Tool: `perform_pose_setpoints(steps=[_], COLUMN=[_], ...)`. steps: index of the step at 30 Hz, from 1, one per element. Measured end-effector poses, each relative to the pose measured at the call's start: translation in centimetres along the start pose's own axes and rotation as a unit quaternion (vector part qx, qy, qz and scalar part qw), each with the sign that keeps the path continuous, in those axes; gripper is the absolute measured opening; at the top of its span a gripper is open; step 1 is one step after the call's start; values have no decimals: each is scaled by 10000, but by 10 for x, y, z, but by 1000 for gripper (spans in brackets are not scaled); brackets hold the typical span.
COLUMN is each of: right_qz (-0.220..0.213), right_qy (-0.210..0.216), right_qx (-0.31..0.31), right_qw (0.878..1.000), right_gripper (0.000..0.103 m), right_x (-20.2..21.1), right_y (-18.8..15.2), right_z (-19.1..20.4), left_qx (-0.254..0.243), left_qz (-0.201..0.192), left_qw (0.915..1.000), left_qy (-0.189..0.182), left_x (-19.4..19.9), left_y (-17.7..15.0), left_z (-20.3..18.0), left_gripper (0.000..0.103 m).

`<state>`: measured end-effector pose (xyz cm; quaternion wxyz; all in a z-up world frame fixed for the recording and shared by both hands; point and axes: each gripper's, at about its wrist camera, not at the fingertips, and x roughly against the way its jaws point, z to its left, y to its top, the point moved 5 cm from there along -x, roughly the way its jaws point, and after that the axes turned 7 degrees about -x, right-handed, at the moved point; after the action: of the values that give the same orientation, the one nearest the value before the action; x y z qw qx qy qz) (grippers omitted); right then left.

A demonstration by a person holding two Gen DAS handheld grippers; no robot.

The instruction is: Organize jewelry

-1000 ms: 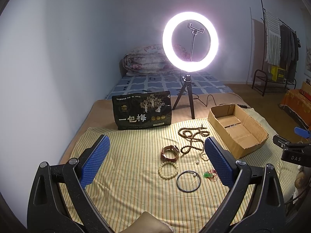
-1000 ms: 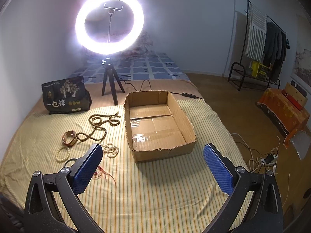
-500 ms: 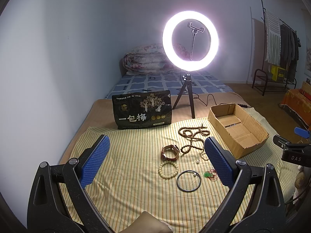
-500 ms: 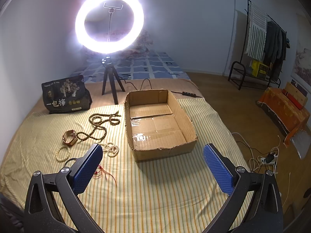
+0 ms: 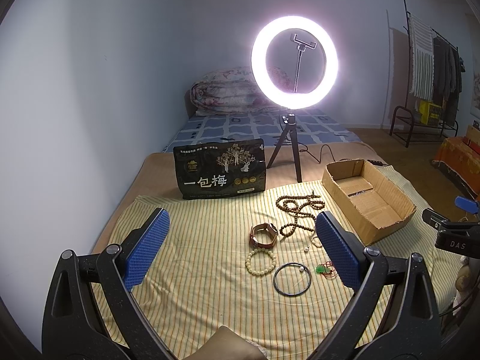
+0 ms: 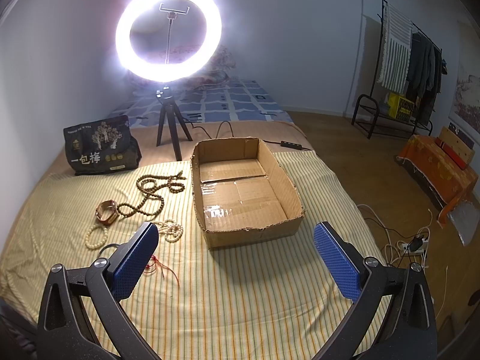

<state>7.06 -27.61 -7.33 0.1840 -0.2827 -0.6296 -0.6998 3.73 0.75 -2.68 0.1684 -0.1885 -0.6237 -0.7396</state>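
Jewelry lies on a yellow striped cloth [image 5: 195, 270]: a long brown bead necklace [image 5: 297, 210], a brown-strap watch [image 5: 263, 234], a cream bead bracelet [image 5: 261, 261], a dark bangle [image 5: 291, 279], a green pendant on red cord [image 5: 324, 269] and a pearl strand [image 6: 171, 230]. An empty cardboard box [image 6: 240, 192] sits to their right. My left gripper [image 5: 240, 246] is open and empty, held above the cloth short of the jewelry. My right gripper [image 6: 237, 255] is open and empty, in front of the box.
A lit ring light on a tripod [image 5: 295, 63] and a black snack bag [image 5: 220, 177] stand behind the jewelry. A bed with folded quilt [image 5: 234, 93] lies beyond. A clothes rack [image 6: 402, 69] and floor cables [image 6: 402, 240] are to the right.
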Motion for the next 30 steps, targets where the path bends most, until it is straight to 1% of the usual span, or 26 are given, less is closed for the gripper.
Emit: perform_pose_setpoints(steps=[11,22,26,30], right_qz=[57,182,238,311], right_qy=[47,120,110,136], right_qx=[9,47,116,180], right_qw=[10000,9998,9996,9993], right_gripper=[103,103,103,103], right_x=[-2,-8,-14,-21], right_y=[-2,0,-2,-5], right_z=[1,7,9,9], left_qx=[4,-54,-108,-100], left_qz=[63,233,381,735], left_qw=[10000,9997,9991,9969], left_qy=[-14,-86,-170,-278], left_x=[-5,-20,-33,-53], left_y=[-7,-9,-14,-25], left_z=[2,-4,-6,-6], left_gripper=[100,100,100,100])
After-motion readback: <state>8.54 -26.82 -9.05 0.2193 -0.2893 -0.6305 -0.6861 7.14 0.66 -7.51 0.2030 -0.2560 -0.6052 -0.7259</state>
